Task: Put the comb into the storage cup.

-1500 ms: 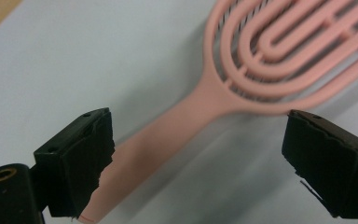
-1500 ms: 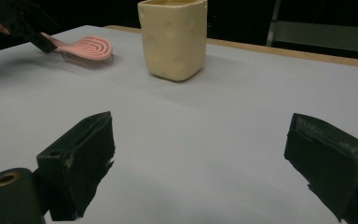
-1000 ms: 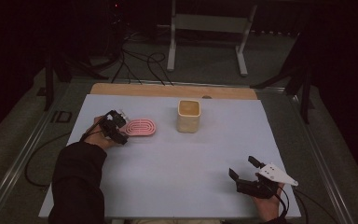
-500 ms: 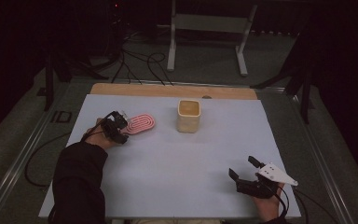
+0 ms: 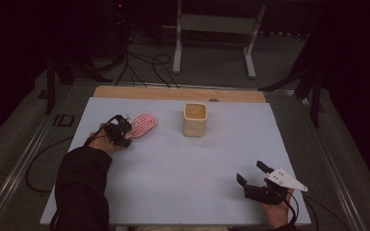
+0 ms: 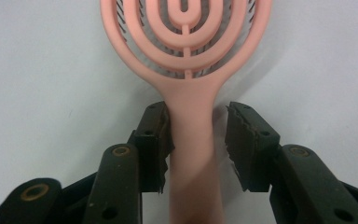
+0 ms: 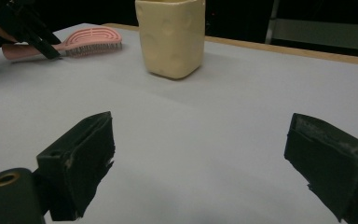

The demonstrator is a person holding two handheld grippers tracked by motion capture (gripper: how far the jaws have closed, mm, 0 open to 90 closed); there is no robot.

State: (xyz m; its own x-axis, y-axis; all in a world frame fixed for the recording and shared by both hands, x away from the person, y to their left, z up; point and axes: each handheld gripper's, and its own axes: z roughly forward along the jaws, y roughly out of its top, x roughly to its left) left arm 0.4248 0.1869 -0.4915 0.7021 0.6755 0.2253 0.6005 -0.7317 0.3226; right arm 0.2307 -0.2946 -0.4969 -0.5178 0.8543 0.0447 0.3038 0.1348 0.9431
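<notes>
A pink hairbrush lies flat on the white table at the back left, its handle towards the person. My left gripper straddles that handle. Its jaws have just been closing: one pad touches the handle, while a narrow gap remains at the other pad. Beyond the jaws, the brush head shows its curved ribs. My right gripper rests near the front right edge, open with nothing between its pads. The right gripper view looks across at the brush and the left gripper.
A cream square cup stands upright at the back centre, right of the brush, also seen as the cup. The white table cover ends at a wooden strip at the back. Cables and a metal stand lie on the floor beyond.
The left gripper's jaws have narrowed around the brush handle. Neither hand has shifted, and the brush and cup lie where they were.
</notes>
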